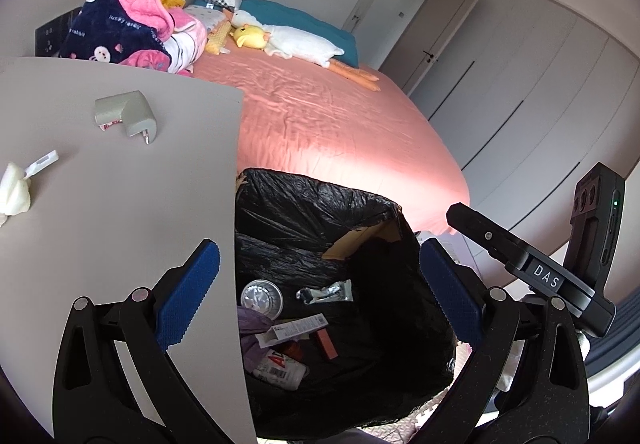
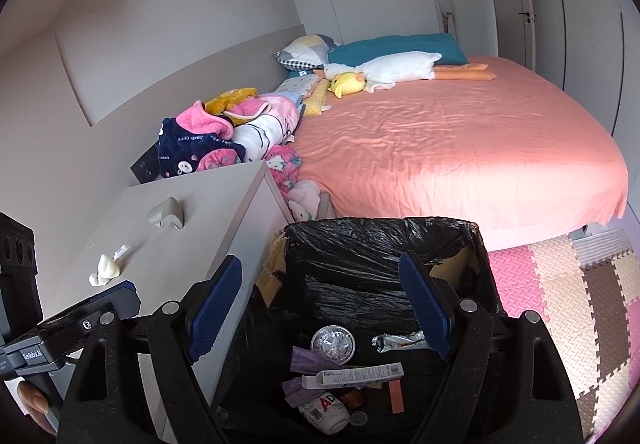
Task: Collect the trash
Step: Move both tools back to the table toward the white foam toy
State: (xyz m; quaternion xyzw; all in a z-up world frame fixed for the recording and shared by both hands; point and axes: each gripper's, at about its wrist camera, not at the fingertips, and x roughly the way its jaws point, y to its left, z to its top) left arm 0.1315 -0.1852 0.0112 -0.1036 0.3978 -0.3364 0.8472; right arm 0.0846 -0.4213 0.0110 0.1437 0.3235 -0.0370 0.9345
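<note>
Both claws spread wide, nothing between the pads: left claw (image 1: pixel 320 296), right claw (image 2: pixel 320 308), each hanging over the bin (image 2: pixel 384 240). Below them inside the black liner lie a foil cup (image 2: pixel 333 344), wrapper (image 2: pixel 398 342), long box (image 2: pixel 352 374) and bottle (image 2: pixel 324 416). Left of both claws, on the tabletop (image 1: pixel 120 204), wait a tissue wad (image 1: pixel 14 194) and grey corner guard (image 1: pixel 126 118).

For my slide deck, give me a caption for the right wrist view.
Open right gripper above a black-lined trash bin beside a nightstand.
</note>
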